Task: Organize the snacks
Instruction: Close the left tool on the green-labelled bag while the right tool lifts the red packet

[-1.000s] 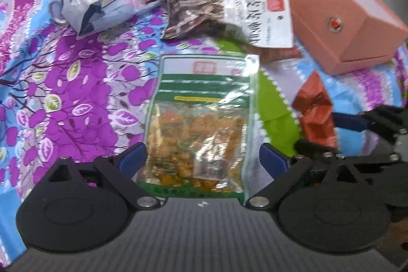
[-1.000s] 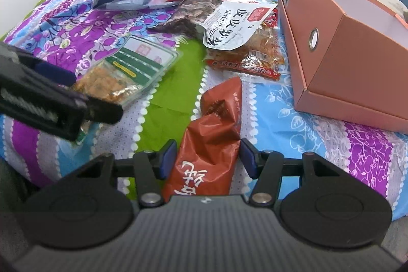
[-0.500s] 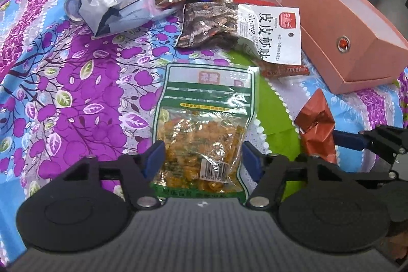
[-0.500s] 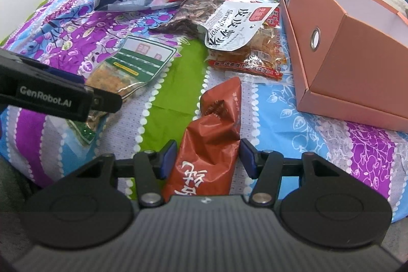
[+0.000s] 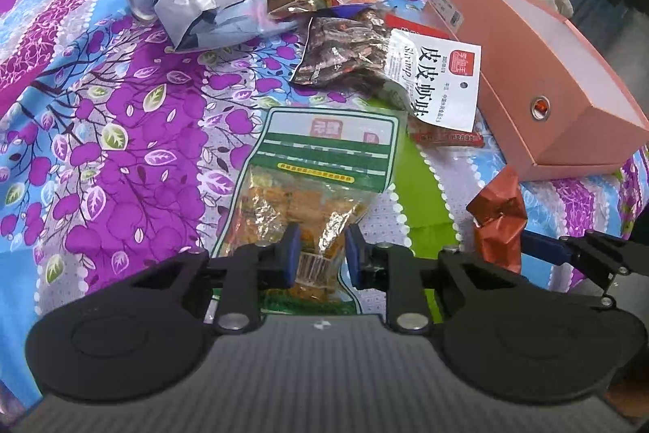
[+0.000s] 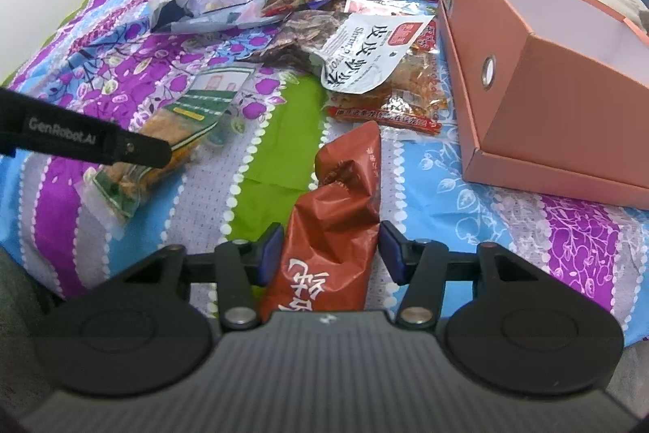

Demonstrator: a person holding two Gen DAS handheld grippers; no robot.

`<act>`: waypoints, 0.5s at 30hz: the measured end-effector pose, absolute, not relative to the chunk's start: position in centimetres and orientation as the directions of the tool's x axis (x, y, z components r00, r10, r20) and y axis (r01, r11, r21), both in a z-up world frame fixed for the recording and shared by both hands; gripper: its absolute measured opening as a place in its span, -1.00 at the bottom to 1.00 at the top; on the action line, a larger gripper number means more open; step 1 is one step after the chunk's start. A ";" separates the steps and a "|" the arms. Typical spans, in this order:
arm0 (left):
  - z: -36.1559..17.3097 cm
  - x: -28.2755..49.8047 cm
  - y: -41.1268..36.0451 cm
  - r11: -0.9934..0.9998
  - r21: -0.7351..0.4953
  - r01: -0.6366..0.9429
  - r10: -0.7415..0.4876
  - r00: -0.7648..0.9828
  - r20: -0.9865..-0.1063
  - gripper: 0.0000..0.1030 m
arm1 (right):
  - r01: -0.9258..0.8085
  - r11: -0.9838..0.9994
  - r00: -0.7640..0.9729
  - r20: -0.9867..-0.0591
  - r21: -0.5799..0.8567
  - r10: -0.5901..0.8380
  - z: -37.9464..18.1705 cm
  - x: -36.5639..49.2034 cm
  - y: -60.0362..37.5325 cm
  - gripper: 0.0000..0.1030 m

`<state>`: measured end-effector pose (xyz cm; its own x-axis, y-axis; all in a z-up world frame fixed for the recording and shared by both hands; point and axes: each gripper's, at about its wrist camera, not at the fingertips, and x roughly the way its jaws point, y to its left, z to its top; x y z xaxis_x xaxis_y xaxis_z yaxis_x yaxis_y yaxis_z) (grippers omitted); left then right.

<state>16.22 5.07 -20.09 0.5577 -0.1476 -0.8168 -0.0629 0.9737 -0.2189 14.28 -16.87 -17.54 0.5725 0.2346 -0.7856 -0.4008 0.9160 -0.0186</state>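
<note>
Left hand-held gripper (image 5: pixel 321 253): jaws drawn in tight on the near end of the green-labelled snack bag (image 5: pixel 320 165), pinching the clear film so it bunches between the pads; the rest of the bag lies flat on the bed ahead. Grip at the end seam likely chosen to avoid crushing the contents.

Right hand-held gripper (image 6: pixel 330 256): jaws part open, straddling the crumpled red-brown packet (image 6: pixel 338 226); whether the pads touch it cannot be told.

The pink box (image 6: pixel 539 80) sits ahead and right of both, open side up, presumably the destination. Other snack packets (image 6: pixel 365 47) lie heaped farther ahead.
</note>
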 end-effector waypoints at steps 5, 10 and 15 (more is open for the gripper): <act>-19.4 15.5 5.7 0.964 -0.251 -0.091 -0.153 0.580 -0.800 -0.63 | -0.390 0.921 0.581 -0.779 -0.012 0.235 -16.9 14.1 -17.2 0.04; -18.2 14.8 6.0 0.954 -0.278 -0.107 -0.159 0.606 -0.779 -0.72 | -0.387 0.922 0.594 -0.765 0.000 0.249 -15.8 13.9 -17.2 0.04; -16.8 14.4 6.1 0.945 -0.305 -0.120 -0.162 0.637 -0.753 -0.77 | -0.385 0.923 0.605 -0.753 0.008 0.259 -14.8 13.9 -17.0 0.04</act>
